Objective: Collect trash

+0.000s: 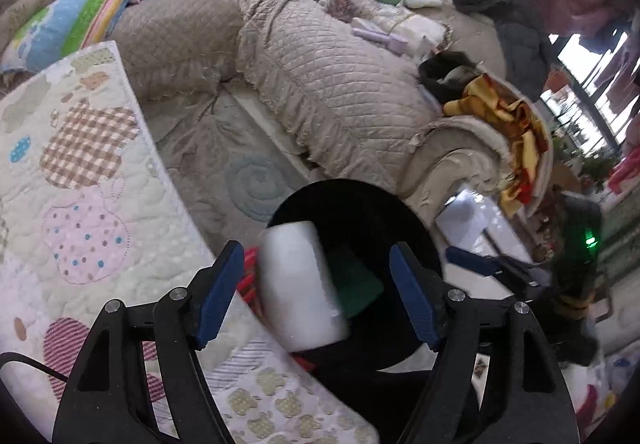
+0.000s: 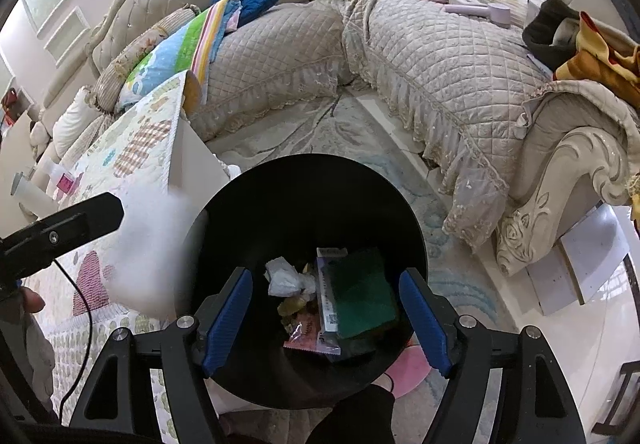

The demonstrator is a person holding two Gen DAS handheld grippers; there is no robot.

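Observation:
A black round bin (image 2: 224, 228) stands on the floor beside the quilt-covered table; it also shows in the left wrist view (image 1: 360, 204). Inside lie crumpled white paper (image 2: 286, 278), a green pad (image 2: 366, 294) and plastic wrappers (image 2: 308, 332). A blurred white cup-like object (image 1: 300, 284) hangs between my left gripper's (image 1: 320, 292) wide-apart jaws, touching neither, over the bin's rim; it appears as a white blur in the right wrist view (image 2: 148, 256). My right gripper (image 2: 326, 320) is open and empty above the bin. The left gripper's finger (image 2: 72, 228) shows at the left.
A patchwork quilt (image 1: 80, 180) covers the table at left, with bottles (image 2: 32, 196) at its far end. A beige quilted sofa (image 2: 440, 60) curves behind, strewn with pillows, bags and clothes. A pale rug (image 2: 332, 136) lies under the bin. A cable (image 2: 86, 308) crosses the quilt.

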